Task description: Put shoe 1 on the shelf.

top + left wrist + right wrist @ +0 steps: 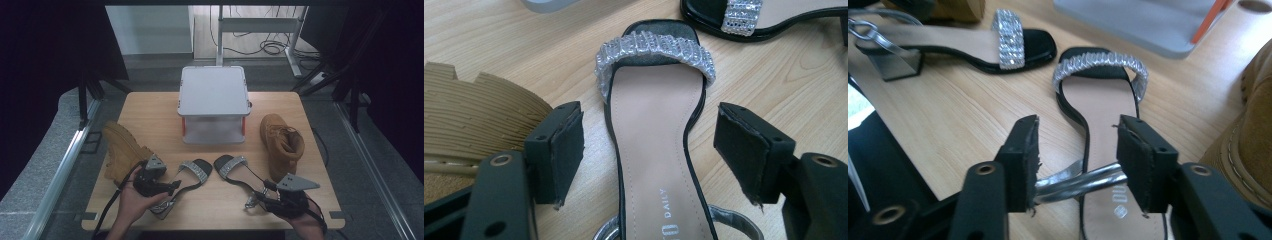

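- Right tongs [1078, 165] low at desk [150, 107] front edge, pads apart astride silver ankle strap [1083, 182] of right sandal [240, 172]; grip unclear.
- Left tongs [649, 150] wide apart over left sandal [654, 145], not touching.
- Tan boots [282, 145] flank sandals; grey box [214, 92] behind.

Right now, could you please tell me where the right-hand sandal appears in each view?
High view: right-hand sandal, front, right of centre.
Left gripper view: top right edge.
Right gripper view: centre, ahead of the jaws.
Shared landmark: the grey box.
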A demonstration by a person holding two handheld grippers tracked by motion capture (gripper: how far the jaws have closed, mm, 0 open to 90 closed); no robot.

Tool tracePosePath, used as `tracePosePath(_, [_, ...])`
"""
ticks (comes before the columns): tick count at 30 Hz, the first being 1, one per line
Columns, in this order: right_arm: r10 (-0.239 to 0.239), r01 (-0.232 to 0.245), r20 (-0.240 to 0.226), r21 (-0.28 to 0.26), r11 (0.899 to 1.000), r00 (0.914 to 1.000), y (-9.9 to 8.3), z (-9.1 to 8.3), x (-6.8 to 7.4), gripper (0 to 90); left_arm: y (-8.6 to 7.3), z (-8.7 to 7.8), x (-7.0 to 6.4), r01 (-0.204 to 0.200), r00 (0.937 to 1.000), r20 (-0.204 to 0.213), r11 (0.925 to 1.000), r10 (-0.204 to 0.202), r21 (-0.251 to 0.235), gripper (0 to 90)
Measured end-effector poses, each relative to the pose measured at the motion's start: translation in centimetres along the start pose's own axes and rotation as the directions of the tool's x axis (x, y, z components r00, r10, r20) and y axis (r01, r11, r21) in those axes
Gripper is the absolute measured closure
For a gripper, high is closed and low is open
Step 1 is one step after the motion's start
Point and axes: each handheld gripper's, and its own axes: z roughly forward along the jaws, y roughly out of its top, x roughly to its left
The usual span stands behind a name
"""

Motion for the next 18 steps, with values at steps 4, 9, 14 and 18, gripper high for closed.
tracePosePath(4, [-0.016, 0.016, -0.001, 0.072, 0.997, 0.9999, 1.1, 1.2, -0.7, 43.7, 0.2, 0.1, 0.0, -0.011, 0.9999, 0.004, 0.9999, 0.011, 0.013, 30.3])
tracePosePath(9, [-0.029, 0.029, -0.005, 0.092, 0.995, 0.9996, 2.1, 1.9, -0.9, 42.4, 0.4, 0.5, 0.4, -0.012, 0.9999, -0.006, 0.9982, 0.013, 0.059, 30.4])
tracePosePath(14, [-0.021, 0.023, -0.026, 0.089, 0.996, 0.9994, 2.3, 2.6, -0.9, 42.4, 0.5, 1.2, 0.4, -0.02, 0.9997, -0.008, 0.9932, 0.021, 0.115, 29.9])
tracePosePath(18, [-0.019, 0.021, -0.02, 0.093, 0.995, 0.9996, 2.3, 3.1, -1.1, 42.2, 0.4, 1.6, 0.1, -0.026, 0.9997, 0.007, 0.9869, 0.025, 0.159, 29.5])
